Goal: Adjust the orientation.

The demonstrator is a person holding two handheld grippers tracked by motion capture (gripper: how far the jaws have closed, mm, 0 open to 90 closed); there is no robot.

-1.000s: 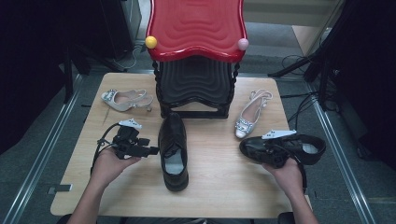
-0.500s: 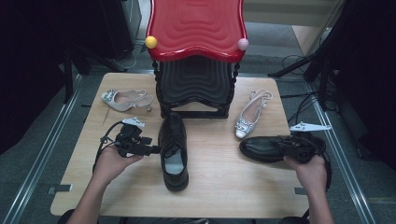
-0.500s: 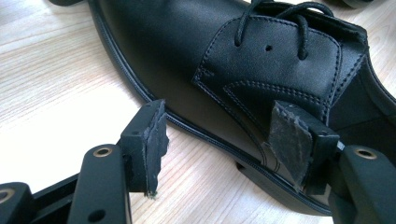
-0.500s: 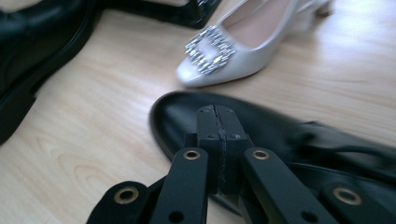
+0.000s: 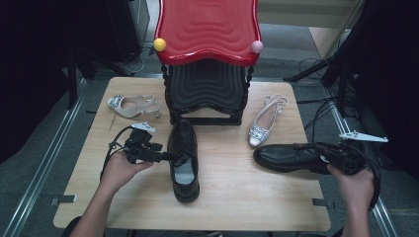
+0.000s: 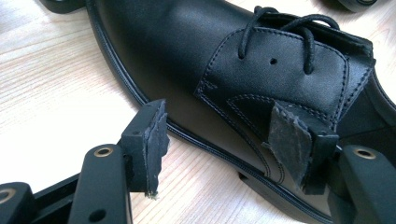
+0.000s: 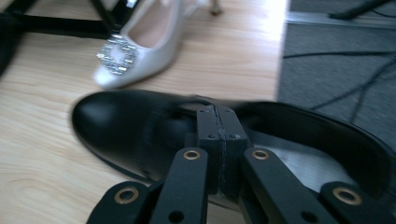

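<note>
Right gripper (image 7: pixel 219 154) pinches the right black shoe (image 5: pixel 289 157) at the table (image 5: pixel 237 207) edge; thin grip on the upper, may slip off. Left gripper (image 6: pixel 229 140) spread beside the centre black shoe (image 5: pixel 184 158), could nudge it.

My left gripper (image 6: pixel 219 140) has matt black plastic jaws with brass-looking eyelets and rough, frayed dark pads (image 6: pixel 287 137). The black lace-up shoe (image 6: pixel 243 70) at the frame's centre is smooth, softly glossy leather with neat stitching and woven cord laces. The table (image 6: pixel 42 93) is pale, matt wood with fine grain. In my right gripper view, the cream slingback shoe (image 7: pixel 135 51) at upper left looks satiny, with a glittering buckle.
</note>
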